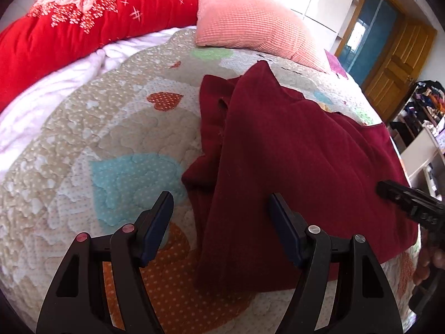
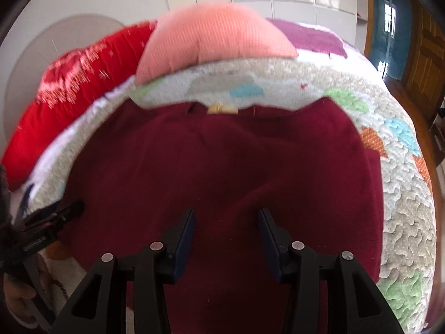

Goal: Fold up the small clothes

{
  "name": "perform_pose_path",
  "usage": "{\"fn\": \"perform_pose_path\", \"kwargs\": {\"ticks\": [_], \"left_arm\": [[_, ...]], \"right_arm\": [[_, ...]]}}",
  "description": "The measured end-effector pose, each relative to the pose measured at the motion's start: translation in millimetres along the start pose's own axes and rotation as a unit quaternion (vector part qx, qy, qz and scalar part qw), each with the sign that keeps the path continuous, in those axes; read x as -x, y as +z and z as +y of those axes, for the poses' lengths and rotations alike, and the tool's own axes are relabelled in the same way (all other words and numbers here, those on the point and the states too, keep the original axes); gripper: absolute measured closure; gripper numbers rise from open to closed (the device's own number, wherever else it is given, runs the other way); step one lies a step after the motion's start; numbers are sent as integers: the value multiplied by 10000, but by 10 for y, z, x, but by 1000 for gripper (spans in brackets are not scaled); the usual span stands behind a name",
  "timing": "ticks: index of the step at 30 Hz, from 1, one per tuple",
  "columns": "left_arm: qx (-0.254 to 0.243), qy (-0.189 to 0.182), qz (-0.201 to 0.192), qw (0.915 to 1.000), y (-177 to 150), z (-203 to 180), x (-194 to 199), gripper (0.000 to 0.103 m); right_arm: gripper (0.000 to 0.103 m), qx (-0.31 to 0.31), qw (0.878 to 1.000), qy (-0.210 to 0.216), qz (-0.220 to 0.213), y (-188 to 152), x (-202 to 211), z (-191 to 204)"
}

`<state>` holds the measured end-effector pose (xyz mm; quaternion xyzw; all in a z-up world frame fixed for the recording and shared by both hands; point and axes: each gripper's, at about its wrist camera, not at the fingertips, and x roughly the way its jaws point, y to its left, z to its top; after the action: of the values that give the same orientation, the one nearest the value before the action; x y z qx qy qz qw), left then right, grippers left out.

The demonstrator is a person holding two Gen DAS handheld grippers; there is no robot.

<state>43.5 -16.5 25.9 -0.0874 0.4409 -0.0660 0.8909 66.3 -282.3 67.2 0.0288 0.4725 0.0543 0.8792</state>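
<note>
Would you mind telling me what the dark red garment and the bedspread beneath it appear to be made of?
The dark red garment looks like a soft knit or fleece: matte, slightly fuzzy, draping in rounded folds. The bedspread appears to be quilted cotton, judging by its puckered stitch lines and dotted heart patches, though the fibre itself cannot be confirmed.

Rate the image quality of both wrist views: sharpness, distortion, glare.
Left wrist: sharp, the quilt bowed by the fisheye, glare on the wall behind the pink pillow. Right wrist: blurred on that pillow and the maroon garment, corners dark.
</note>
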Motion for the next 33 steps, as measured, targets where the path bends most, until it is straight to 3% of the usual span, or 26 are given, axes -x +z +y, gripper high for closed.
{"fn": "perform_pose_path", "kwargs": {"ticks": [6,18,25,28,33], "left_arm": [[-43,-119,5,9999,-1,13,-16,32],[-232,-105,-52,9997,-1,-92,-58,32],[-171,-175,-29,9997,12,-90,-66,32],[-143,-203,-26,9997,11,-83,-74,31],[-144,-206,-28,9997,7,-82,-80,29]], "right_arm": [[58,-174,9982,314,-479,123,163,111],[58,107,9959,694,-577,183,39,497],[58,9,9974,603,-404,217,-149,417],[58,67,9987,492,-67,196,-340,430],[57,85,9989,454,-102,229,-303,450]]}}
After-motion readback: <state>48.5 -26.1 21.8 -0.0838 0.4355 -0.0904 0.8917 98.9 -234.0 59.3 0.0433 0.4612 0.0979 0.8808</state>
